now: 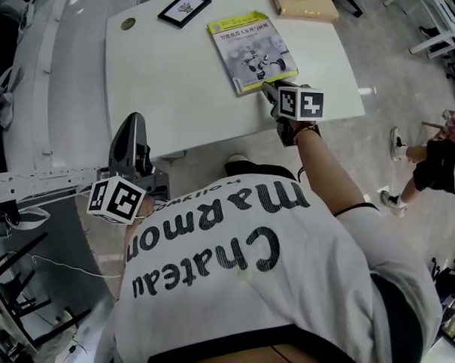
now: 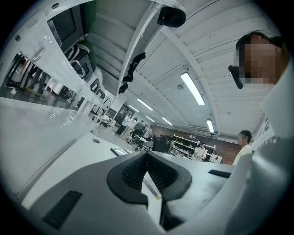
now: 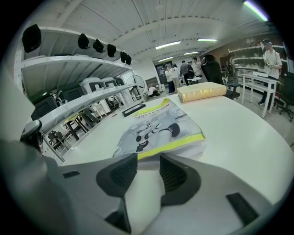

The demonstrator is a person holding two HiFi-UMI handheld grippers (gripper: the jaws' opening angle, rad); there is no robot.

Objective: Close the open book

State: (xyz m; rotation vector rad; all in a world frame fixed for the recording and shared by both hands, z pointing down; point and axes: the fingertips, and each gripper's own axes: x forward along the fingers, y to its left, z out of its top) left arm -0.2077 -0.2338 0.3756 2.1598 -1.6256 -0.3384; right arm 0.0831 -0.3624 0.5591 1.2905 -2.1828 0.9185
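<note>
Book (image 1: 252, 50): seen lying flat on the white table (image 1: 178, 100), cover up, no pages fanned; the task is judged done or nearly so.
Right gripper (image 3: 148, 160): held angled down at the book's near edge, jaws apart, nothing between the pads; the yellow cover edge is seen just beyond the tips, and contact cannot be told.
Left gripper (image 1: 132, 131): held level at the table's near left side, well apart from the book; its fingertips are seen meeting, with nothing clamped.
Risk, cover: the front cover could be caught by a jaw tip as the right gripper is drawn away, and the book flipped open again.
Risk, slide: the book could be pushed across the smooth tabletop if the open jaws are moved forward against its edge.
Risk, neighbour: the black picture frame (image 1: 184, 8) lies near the book's far corner and could be knocked by a sliding book.
Book cover print: a yellow band with dark characters is shown above a grey robot picture; the characters are too small to be read.
Shirt print: "Chateau Marmon" is read in large black letters, with a smaller partial "ollywoo" above it.
Gripper cubes: only black-and-white square markers are carried, no words.
Tan box (image 1: 303, 3): no readable label is shown.
</note>
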